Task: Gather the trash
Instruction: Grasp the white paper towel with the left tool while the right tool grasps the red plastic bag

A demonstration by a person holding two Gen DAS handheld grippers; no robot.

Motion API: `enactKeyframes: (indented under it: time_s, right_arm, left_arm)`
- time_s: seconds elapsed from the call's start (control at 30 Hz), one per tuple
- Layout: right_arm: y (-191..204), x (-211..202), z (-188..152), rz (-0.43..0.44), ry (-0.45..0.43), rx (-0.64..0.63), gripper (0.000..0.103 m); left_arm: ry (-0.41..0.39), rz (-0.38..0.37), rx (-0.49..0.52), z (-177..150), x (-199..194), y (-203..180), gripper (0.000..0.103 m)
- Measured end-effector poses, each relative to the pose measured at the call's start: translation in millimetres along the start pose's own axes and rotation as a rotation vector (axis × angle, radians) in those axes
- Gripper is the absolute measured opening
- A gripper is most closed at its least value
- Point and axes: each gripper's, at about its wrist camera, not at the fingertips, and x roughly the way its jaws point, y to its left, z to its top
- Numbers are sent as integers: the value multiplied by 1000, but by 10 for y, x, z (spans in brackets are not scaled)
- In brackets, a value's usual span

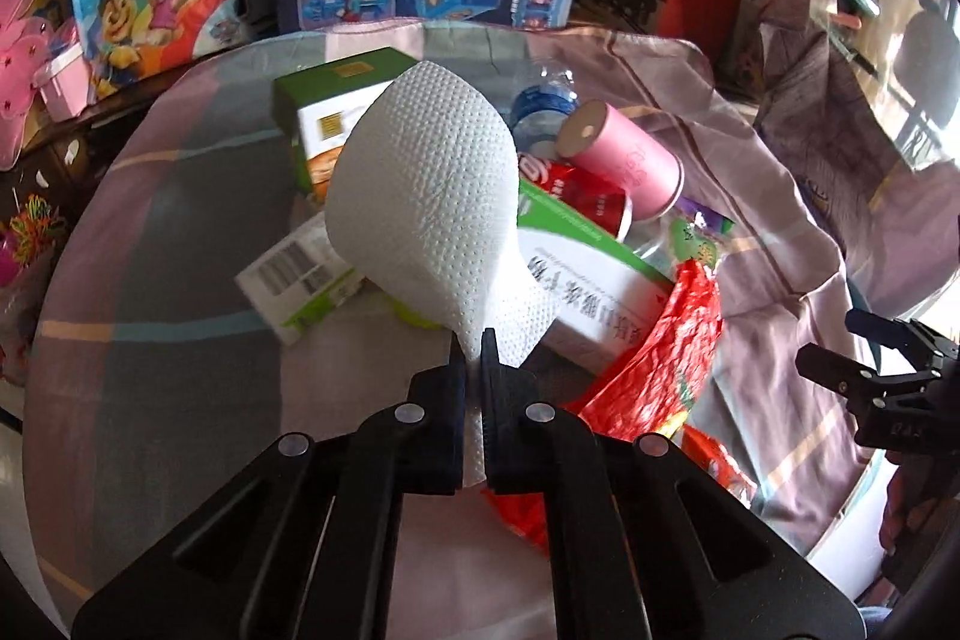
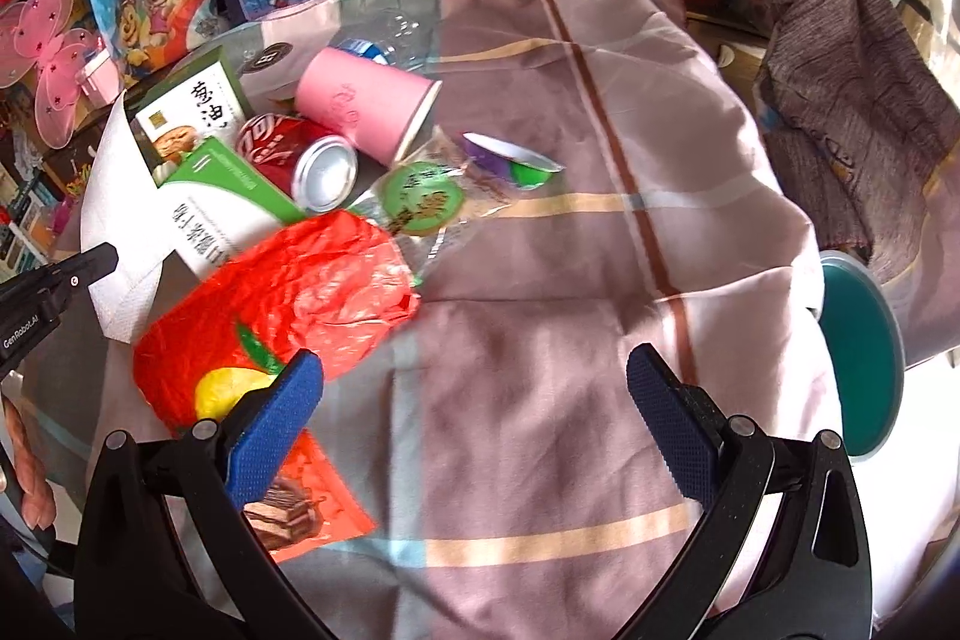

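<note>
A: Left hand-held gripper (image 1: 482, 340)?
B: Clamped on the white paper towel (image 1: 426, 196), lifted above the desk (image 2: 540, 340) litter; right hand-held gripper (image 2: 474, 400) gapes empty beside the red wrapper (image 2: 288, 292).

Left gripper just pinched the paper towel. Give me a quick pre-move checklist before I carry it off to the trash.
1. Left gripper shut on the paper towel: ok.
2. Towel clear of the pile: cannot tell; its free end hides the green box behind it.
3. Right gripper open and empty: ok.
4. Right gripper clear of the left: ok, apart at the table edge.
5. Teal bin beside the table unobstructed: ok.
6. Remaining trash, pink cup and red can, undisturbed: ok.
</note>
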Motion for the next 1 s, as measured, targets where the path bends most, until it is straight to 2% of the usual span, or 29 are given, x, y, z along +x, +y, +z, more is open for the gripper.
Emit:
enactKeyframes:
  time_s: [0.17, 0.3, 0.5, 0.67, 0.83, 0.9, 0.97, 1.0]
  right_arm:
    - [228, 63, 34, 54, 27, -44, 97]
    - [369, 242, 15, 143, 104, 3, 97]
    - [520, 484, 37, 195, 170, 70, 97]
    - [629, 726, 88, 195, 220, 106, 97]
    - [786, 777, 102, 177, 214, 69, 96]
    - [840, 760, 109, 195, 217, 47, 82]
    - [879, 736, 113, 215, 223, 30, 56]
    - [890, 727, 114, 219, 225, 23, 50]
  left_arm:
    - [-9, -2, -22, -87, -83, 172, 5]
    - [2, -12, -30, -161, -51, 264, 5]
    - [29, -54, -22, -276, 50, 328, 5]
    - [57, -77, -28, -363, 150, 400, 5]
    - [73, -77, -21, -388, 187, 427, 5]
    - [74, -78, -26, -390, 186, 436, 5]
    - [79, -77, -32, -389, 191, 436, 5]
    - [80, -74, -32, -385, 186, 425, 5]
